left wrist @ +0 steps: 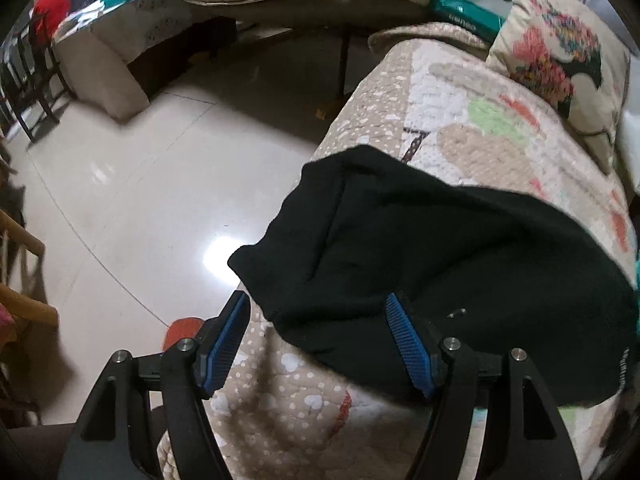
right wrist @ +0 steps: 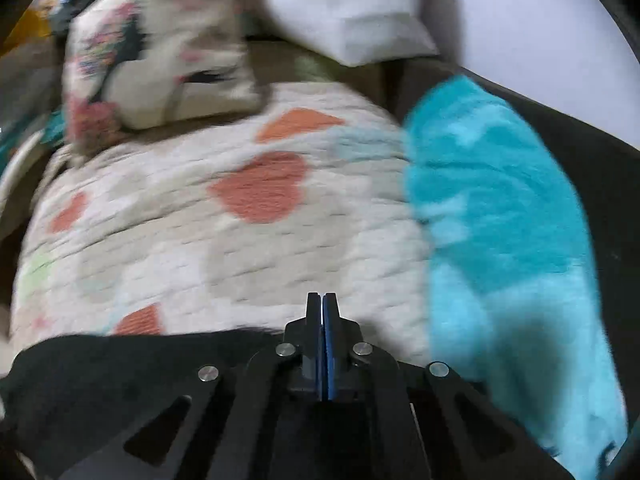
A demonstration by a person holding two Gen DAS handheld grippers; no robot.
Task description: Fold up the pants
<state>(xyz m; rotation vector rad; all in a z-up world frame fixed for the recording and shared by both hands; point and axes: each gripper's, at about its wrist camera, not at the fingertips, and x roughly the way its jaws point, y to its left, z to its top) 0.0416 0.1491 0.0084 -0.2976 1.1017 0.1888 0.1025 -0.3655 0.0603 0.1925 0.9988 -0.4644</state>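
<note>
The black pants (left wrist: 460,248) lie bunched on a quilted bedspread (left wrist: 460,92) with heart patches, one corner hanging over the bed's edge. My left gripper (left wrist: 318,312) is open, its blue pads on either side of the pants' near edge, holding nothing. In the right wrist view my right gripper (right wrist: 322,304) is shut with the pads pressed together; the pants (right wrist: 120,368) lie just under and to its left, and I cannot tell whether any cloth is pinched. That view is blurred.
A patterned pillow (left wrist: 560,52) lies at the head of the bed. A turquoise fleece blanket (right wrist: 500,220) lies to the right, and a white pillow (right wrist: 360,8) lies behind it. Glossy tiled floor (left wrist: 160,184) lies left of the bed, with chairs and a covered table beyond.
</note>
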